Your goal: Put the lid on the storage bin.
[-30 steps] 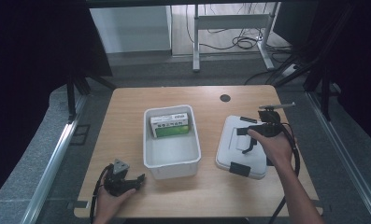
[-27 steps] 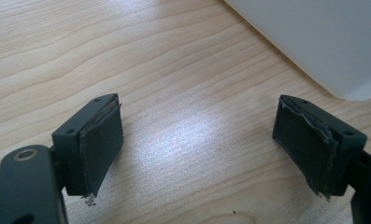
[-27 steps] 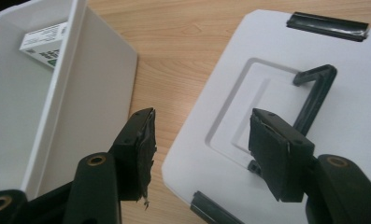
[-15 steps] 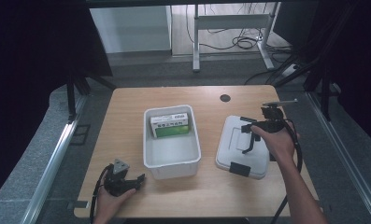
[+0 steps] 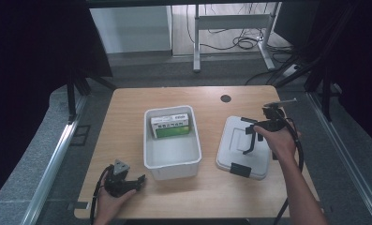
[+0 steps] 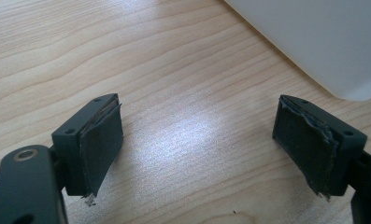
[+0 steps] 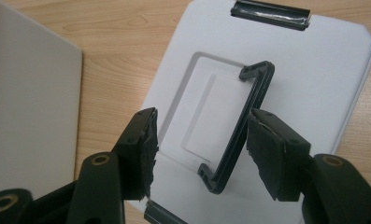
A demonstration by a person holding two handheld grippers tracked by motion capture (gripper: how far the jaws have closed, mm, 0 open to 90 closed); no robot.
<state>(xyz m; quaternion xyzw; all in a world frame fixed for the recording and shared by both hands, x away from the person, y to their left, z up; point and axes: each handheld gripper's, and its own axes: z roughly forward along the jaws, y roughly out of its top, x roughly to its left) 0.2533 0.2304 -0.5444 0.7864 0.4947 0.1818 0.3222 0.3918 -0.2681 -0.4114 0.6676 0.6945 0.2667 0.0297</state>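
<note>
Wooden table (image 5: 127, 117) with a white bin (image 5: 172, 143) and a white lid (image 5: 235, 147) beside it
Right gripper (image 7: 199, 149), jaws closing but spread, straddles the lid's raised black handle (image 7: 241, 130); left gripper (image 6: 197, 154) rests spread on bare wood

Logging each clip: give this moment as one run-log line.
right tongs: open, just closing, astride lid handle | lid: on table beside bin | left tongs: open, on table

White lid (image 5: 243, 146) w/ black handle (image 7: 239, 126) lies flat on the table, at 3 o'clock from the white bin (image 5: 172, 146), just beside it. Handle's raised off its recess, tilted up. Black latch clips at the lid's 12 and 6 o'clock ends. Rounded corners, top face up.
</note>
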